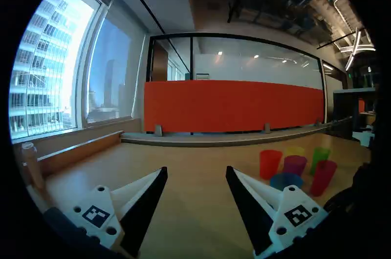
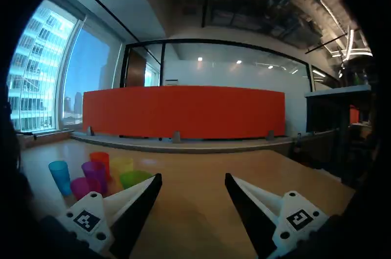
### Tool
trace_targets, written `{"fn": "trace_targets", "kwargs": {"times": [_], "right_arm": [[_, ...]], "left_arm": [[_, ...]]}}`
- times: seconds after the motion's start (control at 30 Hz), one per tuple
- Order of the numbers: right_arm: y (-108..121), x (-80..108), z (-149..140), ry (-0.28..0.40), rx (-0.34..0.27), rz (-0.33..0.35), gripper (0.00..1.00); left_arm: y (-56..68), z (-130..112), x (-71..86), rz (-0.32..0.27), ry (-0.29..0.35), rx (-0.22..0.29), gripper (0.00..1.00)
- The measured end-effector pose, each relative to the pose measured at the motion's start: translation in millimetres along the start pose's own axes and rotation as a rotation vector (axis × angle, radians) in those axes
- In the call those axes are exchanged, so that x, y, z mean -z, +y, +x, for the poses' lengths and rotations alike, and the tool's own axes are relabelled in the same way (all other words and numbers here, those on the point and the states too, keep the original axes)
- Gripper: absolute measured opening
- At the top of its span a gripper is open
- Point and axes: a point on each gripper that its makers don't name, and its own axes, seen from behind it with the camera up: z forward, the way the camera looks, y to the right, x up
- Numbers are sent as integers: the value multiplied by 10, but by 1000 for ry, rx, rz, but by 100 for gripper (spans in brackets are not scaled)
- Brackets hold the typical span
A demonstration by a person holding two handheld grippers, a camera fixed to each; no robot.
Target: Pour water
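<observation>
The left gripper [image 1: 196, 168] has its two black fingers spread wide apart with nothing between them, and they hang above the light wooden table [image 1: 195, 146]. The right gripper [image 2: 193, 176] is the same, wide apart and holding nothing. In the left gripper view the cluster of translucent plastic cups [image 1: 294, 165] stands on the table to the right of the fingers, near them but not touching. There are orange, yellow, green, purple, blue and red-pink ones, so close together that the front cups partly cover the back ones. In the right gripper view the cups [image 2: 93, 171] stand to the left, and the white base of the left finger hides the lower part of the green one. Whether any cup holds water, I cannot tell. At the left edge of the left gripper view stands a narrow upright object [image 1: 30, 161], too distorted and dim to name. Behind the table runs a long orange partition panel [image 1: 234, 106].
</observation>
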Motion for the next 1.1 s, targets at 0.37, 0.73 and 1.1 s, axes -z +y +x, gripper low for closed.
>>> {"fn": "trace_targets", "kwargs": {"times": [0.37,0.73,1.1], "right_arm": [[-135,-37,431,-35,25,60,100],[-205,-76,1170,-44,-17,110,100],[-220,-154,1721,-37,-14,131,100]], "left_arm": [[40,635,-77,-34,10,-11,88],[27,1347,-161,-68,15,-35,89],[95,1837,-172,-115,18,-42,88]]}}
